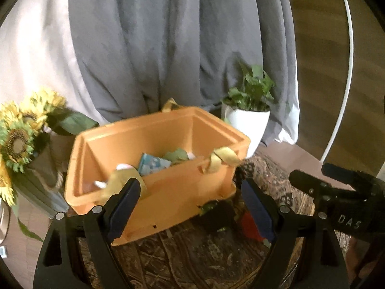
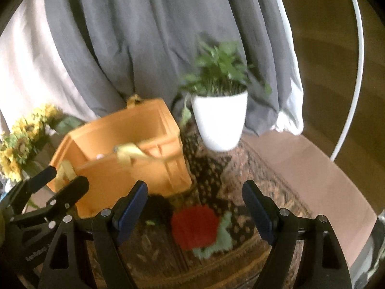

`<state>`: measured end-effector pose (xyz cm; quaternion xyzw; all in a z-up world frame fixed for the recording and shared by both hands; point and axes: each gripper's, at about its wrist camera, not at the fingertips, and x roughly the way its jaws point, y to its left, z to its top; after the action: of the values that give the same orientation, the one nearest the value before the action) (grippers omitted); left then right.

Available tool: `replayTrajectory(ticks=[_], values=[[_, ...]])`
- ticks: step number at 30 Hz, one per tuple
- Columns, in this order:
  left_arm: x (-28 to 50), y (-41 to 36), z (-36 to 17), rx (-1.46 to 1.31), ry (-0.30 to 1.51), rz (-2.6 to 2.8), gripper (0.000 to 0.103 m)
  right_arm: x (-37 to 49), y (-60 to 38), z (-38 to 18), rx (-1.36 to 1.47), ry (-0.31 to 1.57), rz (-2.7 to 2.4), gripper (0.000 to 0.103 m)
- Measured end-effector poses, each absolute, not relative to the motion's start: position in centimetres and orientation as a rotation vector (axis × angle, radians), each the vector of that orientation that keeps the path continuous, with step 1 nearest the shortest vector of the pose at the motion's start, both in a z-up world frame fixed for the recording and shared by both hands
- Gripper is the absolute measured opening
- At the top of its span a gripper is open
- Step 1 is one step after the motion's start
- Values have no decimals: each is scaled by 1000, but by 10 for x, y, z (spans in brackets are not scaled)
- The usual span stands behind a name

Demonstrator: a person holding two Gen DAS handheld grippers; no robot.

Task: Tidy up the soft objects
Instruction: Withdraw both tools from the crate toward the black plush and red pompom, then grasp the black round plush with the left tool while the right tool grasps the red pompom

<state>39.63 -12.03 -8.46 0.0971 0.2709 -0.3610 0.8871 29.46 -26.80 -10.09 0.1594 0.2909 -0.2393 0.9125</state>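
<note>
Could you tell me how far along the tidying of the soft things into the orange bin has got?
Partly done: the orange bin already holds several soft items. Nothing is in hand: the left tongs and right tongs are both open and empty. Left to do: a red soft toy and a dark one lie on the patterned rug beside the bin.

The box (image 1: 154, 159) sits on the rug (image 1: 197, 260), flowers (image 1: 21, 130) at nine o'clock, plant pot (image 1: 247, 125) at two o'clock.
</note>
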Motion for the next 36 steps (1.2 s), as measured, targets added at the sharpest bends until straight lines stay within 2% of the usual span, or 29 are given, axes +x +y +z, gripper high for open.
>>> replayTrajectory(ticks=[14,19,28,36], values=[[405,-140,-136,301,679,-799,84,308,-277,-160,370,805,-468,82],[412,-150,-152,334,710,-819,80,315,-279,-177,363,850,-449,81],[421,-169,-171,377,733,-871,78,326,-289,-199,362,897,-421,81],[429,-185,-186,378,766,-909,75,335,-299,-210,362,892,-391,73]])
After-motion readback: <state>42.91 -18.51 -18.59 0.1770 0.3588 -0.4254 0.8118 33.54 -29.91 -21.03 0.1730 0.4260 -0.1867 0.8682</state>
